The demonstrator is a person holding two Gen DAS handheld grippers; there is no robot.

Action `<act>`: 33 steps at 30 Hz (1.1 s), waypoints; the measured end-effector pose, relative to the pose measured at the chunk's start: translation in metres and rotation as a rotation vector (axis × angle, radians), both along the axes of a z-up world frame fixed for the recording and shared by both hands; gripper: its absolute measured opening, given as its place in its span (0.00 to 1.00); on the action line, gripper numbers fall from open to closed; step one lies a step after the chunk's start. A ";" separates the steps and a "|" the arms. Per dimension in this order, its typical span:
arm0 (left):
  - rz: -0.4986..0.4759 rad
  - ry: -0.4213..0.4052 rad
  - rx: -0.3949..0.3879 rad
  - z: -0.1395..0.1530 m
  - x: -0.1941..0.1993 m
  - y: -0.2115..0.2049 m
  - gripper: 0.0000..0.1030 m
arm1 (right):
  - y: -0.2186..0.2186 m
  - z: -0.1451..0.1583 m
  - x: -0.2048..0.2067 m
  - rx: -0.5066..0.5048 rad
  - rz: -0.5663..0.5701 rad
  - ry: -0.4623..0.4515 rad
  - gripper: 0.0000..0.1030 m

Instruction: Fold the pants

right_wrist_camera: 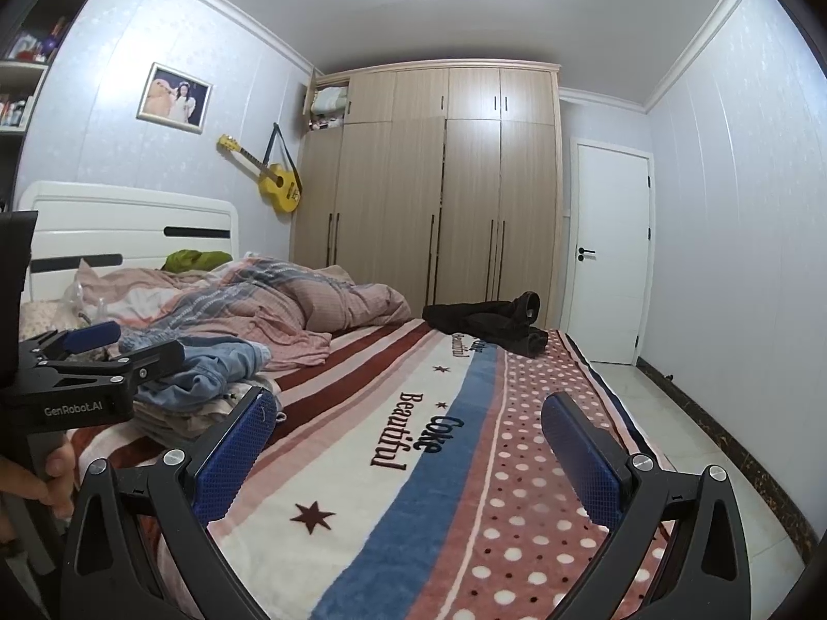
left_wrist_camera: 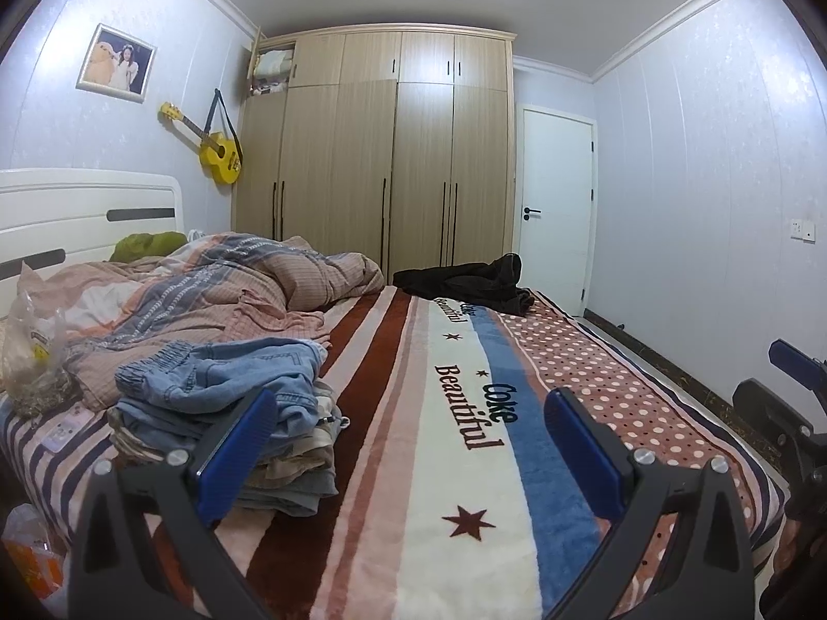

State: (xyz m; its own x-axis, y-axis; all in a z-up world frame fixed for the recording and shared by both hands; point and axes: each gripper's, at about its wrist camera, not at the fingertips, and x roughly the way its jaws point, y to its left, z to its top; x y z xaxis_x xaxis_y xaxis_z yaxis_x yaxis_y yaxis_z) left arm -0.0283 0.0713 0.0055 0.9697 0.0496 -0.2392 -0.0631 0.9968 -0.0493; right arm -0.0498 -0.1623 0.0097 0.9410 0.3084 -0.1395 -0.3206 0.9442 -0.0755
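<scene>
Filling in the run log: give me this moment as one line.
left hand-held gripper open, empty | right hand-held gripper open, empty | jeans on pile | black pants far end of bed

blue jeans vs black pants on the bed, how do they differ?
The blue jeans are light denim; the black pants are dark. The jeans sit crumpled on top of a stack of clothes near the left gripper; the black pants lie directly on the striped blanket at the far end by the wardrobe. Both are unfolded and untouched; both grippers, including the right gripper, are open.
</scene>
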 end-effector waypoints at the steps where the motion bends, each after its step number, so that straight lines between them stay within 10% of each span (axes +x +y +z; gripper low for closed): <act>1: 0.000 0.000 -0.001 0.000 0.000 0.000 0.99 | 0.000 -0.001 0.000 0.000 -0.002 0.002 1.00; 33: -0.012 0.006 -0.002 -0.003 0.005 0.005 0.99 | 0.002 -0.008 0.004 0.006 -0.011 0.010 1.00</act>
State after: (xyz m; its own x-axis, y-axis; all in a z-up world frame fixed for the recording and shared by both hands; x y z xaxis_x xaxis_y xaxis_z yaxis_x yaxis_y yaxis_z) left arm -0.0238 0.0762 0.0026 0.9689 0.0373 -0.2448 -0.0514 0.9974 -0.0512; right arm -0.0462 -0.1606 0.0016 0.9429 0.2988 -0.1473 -0.3108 0.9482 -0.0662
